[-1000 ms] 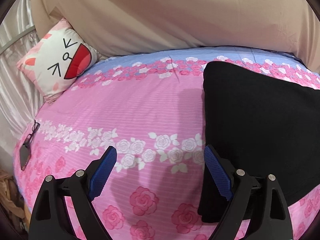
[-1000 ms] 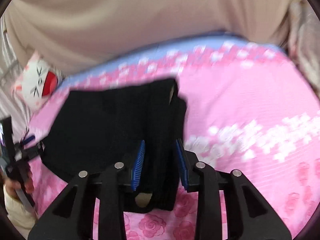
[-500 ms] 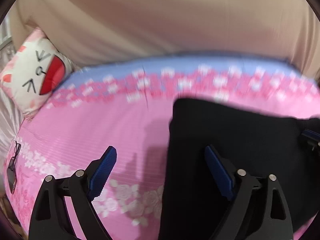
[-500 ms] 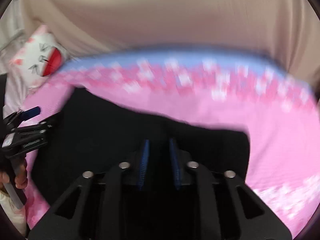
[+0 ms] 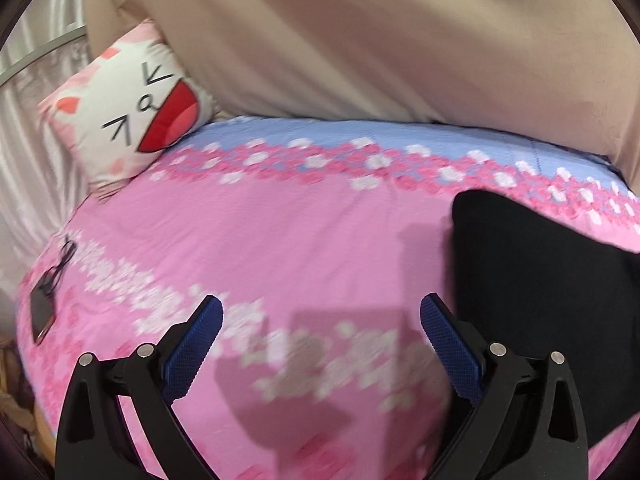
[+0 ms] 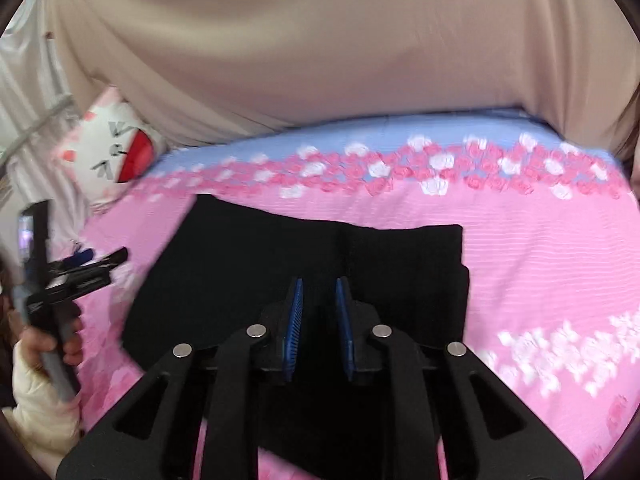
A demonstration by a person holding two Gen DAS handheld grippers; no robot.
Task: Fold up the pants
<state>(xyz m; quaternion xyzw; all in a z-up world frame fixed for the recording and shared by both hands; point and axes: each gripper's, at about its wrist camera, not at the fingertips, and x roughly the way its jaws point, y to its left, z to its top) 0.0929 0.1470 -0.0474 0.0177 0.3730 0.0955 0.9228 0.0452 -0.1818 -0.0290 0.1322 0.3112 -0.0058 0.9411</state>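
Observation:
The black pants (image 6: pixel 304 264) lie folded on the pink floral bedsheet (image 6: pixel 540 248). My right gripper (image 6: pixel 318 292) is nearly shut, its blue pads pinching a fold of the pants near their front edge. My left gripper (image 5: pixel 320 312) is wide open and empty above bare sheet, with the pants (image 5: pixel 540 280) just to its right. The left gripper also shows at the left of the right wrist view (image 6: pixel 100 260), held in a hand.
A cat-face pillow (image 5: pixel 128 116) leans at the far left against a beige curtain (image 5: pixel 360 40). Glasses and a dark phone (image 5: pixel 44 304) lie near the bed's left edge. The sheet's blue band (image 6: pixel 360 140) runs along the far side.
My left gripper swung left, off the pants and over bare sheet, still open. My right gripper stayed closed on the pants while the view shifted and the pants settled flatter.

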